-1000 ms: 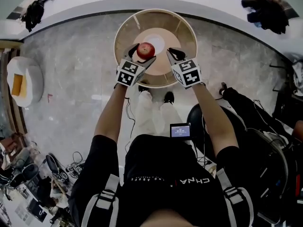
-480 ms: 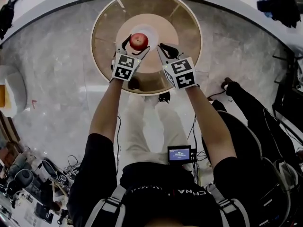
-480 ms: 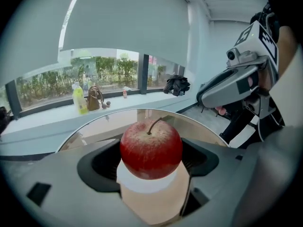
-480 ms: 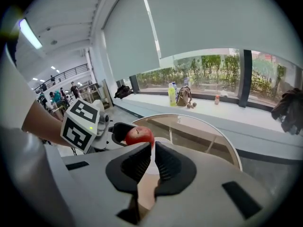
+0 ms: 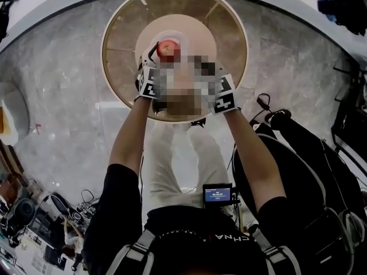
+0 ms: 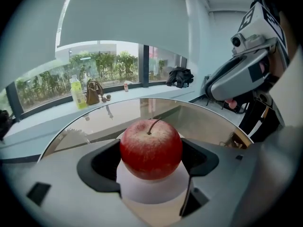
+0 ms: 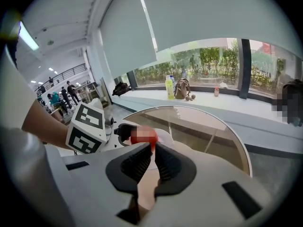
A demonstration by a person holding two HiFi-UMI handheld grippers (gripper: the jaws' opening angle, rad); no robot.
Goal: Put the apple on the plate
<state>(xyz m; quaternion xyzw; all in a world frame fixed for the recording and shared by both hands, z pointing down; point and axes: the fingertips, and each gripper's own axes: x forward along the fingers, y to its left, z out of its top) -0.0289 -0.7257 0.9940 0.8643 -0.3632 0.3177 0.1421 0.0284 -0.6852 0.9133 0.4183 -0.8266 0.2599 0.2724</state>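
In the head view, the left gripper (image 5: 157,59) held the apple (image 5: 167,48) directly over the plate (image 5: 175,36), which sat at the middle of the round table (image 5: 117,56). Both arms were stretched forward. The left forearm (image 5: 129,136) ran almost straight toward the plate, and the right forearm (image 5: 252,148) angled in toward it from the other side. A mosaic patch covered whatever lay on the near side of the plate.

In the left gripper view, the jaws pinched the apple by its flanks, stem up, with the white plate showing just beneath it. Whether the fruit rested on the plate could not be told. The step in hand looked to be the set-down. It would go best by lowering until the apple's base bore on the plate's middle, with the gripper held level. The jaws should then spread evenly and only enough to clear, so neither pad rolled the round fruit toward the plate's rim. The gripper should back straight away from the plate.

In the right gripper view, the right gripper (image 7: 152,162) had its jaws pressed nearly together on nothing. It hung just short of the plate on the person's side, pointing at it. The marker cube (image 7: 85,129) of the left gripper showed to the left of the plate. That idle claw was best kept off the plate.
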